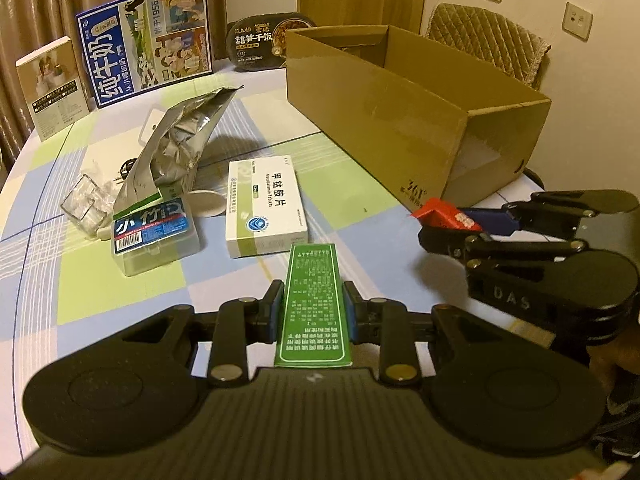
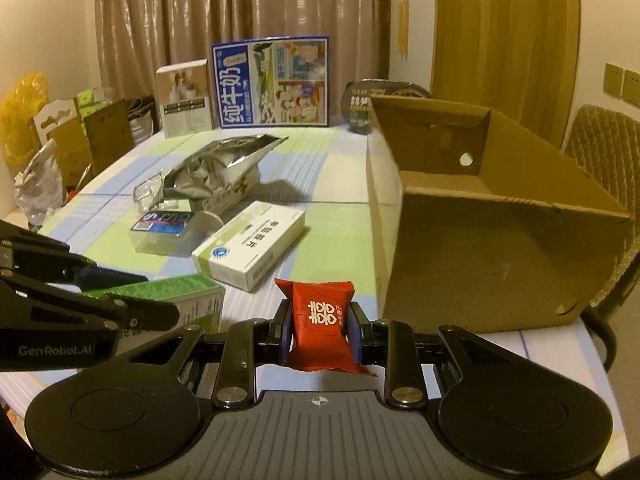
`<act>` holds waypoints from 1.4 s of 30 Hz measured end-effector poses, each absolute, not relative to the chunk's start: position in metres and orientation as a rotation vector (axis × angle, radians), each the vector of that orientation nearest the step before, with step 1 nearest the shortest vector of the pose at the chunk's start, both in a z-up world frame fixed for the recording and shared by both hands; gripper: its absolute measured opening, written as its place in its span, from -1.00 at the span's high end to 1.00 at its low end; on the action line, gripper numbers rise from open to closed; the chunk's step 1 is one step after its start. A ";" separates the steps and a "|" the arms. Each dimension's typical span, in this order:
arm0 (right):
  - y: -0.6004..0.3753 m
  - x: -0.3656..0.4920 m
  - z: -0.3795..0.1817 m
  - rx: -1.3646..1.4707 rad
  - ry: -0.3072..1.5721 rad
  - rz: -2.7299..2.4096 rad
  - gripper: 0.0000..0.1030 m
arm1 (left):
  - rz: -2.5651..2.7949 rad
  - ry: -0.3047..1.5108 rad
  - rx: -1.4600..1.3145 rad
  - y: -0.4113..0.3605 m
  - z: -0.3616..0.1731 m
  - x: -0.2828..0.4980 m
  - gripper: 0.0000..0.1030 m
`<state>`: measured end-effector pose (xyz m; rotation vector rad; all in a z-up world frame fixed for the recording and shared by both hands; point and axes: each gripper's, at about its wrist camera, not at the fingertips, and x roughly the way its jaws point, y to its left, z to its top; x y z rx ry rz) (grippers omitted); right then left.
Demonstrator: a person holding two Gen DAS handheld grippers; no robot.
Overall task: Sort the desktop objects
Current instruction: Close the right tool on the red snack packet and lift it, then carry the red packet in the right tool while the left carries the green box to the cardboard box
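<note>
1. The right claw (image 2: pixel 319 322) is clenching a red candy packet (image 2: pixel 322 322) between its blue pads. The packet is sitting upright in the grip, with its crimped ends above and below the pads.
2. The left claw (image 1: pixel 313 312) is grasping a long green box (image 1: pixel 313 300) by its two long sides, and the long axis of the box is pointing forward, away from the camera.
3. The open cardboard box (image 2: pixel 500 248) is standing on the bench (image 1: pixel 340 216), ahead and to the right of the right claw — this is the relation that matters for the coming move. In my judgement the right hand is the nearer one to it, so the red packet probably needs to go up over the near wall first.
4. From the left wrist view, the same cardboard box (image 1: pixel 400 120) is lying further away, to the upper right, with the right claw (image 1: pixel 440 232) between.
5. Other things are waiting on the bench: a white medicine box (image 1: pixel 264 208), a clear floss-pick case (image 1: pixel 154 236) and a crumpled silver foil bag (image 1: pixel 180 148) — all to the left of both claws.
</note>
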<state>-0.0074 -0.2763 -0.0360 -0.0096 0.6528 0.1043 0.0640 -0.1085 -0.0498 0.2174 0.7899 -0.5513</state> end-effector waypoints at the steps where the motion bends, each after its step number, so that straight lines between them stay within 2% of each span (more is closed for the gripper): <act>1: -0.277 -0.008 -0.036 -0.008 0.653 0.102 0.52 | -0.552 0.788 0.218 -0.109 -0.049 0.063 0.51; 17: -0.282 -0.014 -0.027 0.009 0.632 0.093 0.52 | -0.569 0.752 0.211 -0.114 -0.031 0.056 0.51; 33: -0.286 -0.012 -0.044 0.021 0.682 0.090 0.52 | -0.560 0.902 0.287 -0.112 -0.078 0.050 0.51; 42: -0.286 -0.012 -0.035 0.024 0.647 0.090 0.52 | -0.566 0.861 0.257 -0.112 -0.059 0.052 0.51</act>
